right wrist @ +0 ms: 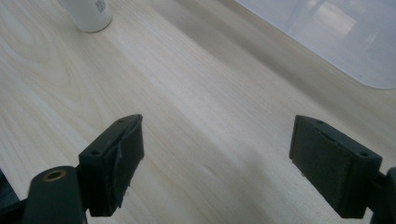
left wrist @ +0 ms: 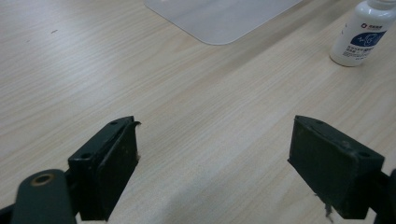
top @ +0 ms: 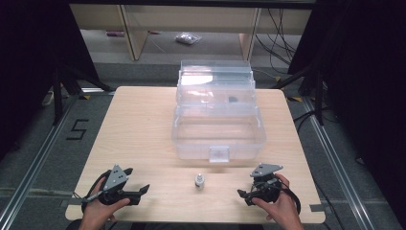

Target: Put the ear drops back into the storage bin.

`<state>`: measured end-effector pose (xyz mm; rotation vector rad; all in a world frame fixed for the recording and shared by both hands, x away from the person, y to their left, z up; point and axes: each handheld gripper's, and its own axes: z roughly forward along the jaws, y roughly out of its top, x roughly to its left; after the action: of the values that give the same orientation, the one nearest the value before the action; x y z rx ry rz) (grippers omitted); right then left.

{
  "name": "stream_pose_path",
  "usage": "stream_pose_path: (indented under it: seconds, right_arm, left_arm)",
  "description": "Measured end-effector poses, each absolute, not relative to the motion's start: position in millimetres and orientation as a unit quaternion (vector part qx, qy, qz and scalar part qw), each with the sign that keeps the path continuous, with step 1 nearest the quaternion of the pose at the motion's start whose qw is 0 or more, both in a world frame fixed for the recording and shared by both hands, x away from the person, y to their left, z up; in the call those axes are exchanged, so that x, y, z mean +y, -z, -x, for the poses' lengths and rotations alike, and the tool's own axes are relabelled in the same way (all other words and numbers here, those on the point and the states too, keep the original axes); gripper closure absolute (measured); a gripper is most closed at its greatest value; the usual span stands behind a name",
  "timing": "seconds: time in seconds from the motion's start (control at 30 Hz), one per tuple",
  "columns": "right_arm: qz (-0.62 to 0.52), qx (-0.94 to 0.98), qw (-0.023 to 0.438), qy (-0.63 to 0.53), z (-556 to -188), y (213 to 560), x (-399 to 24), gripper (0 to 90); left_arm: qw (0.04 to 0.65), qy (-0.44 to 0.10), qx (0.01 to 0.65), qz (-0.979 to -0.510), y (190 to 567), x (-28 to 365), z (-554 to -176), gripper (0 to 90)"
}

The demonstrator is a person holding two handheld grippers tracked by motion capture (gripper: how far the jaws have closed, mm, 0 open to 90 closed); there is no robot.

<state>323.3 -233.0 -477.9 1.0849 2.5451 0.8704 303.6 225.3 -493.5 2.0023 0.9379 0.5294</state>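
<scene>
The small white plastic bottle [top: 199, 180] stood near the surface's [top: 143, 124] front edge, between both hand-held grippers; the left hand-held gripper [top: 141, 190] and right hand-held gripper [top: 242, 193] gaped wide, empty; the clear plastic box [top: 218, 129] sat behind, mid-surface.

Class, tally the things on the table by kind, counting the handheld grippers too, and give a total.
Clear plastic box: 1
Small white bottle: 1
Grippers: 2, the left gripper and the right gripper, both open
Total: 4
</scene>
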Motion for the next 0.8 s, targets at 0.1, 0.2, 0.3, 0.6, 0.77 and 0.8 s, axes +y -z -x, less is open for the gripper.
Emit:
stream_pose_path:
  seconds: [0.1,0.2,0.3,0.6,0.77,0.8]
  right_arm:
    - [-0.37,0.873,0.117,-0.296,-323,477,-231,18.6]
    - [-0.363,0.874,0.127,-0.298,-324,476,-227,18.7]
    - [-0.36,0.878,0.122,-0.291,-324,475,-224,18.9]
    - [-0.346,0.89,0.109,-0.275,-330,465,-214,19.6]
    - [-0.325,0.902,0.107,-0.263,-336,456,-201,19.9]
    - [-0.325,0.902,0.107,-0.263,-336,456,-201,19.9]
  left_arm:
    - [0.418,-0.211,0.374,-0.8,493,226,-304,15.1]
    - [0.42,-0.211,0.374,-0.799,494,225,-304,15.1]
    - [0.421,-0.211,0.374,-0.799,493,225,-303,15.1]
    - [0.42,-0.211,0.375,-0.799,494,226,-304,15.1]
    - [0.42,-0.211,0.375,-0.799,494,226,-304,15.1]
    - [0.42,-0.211,0.375,-0.799,494,226,-304,15.1]
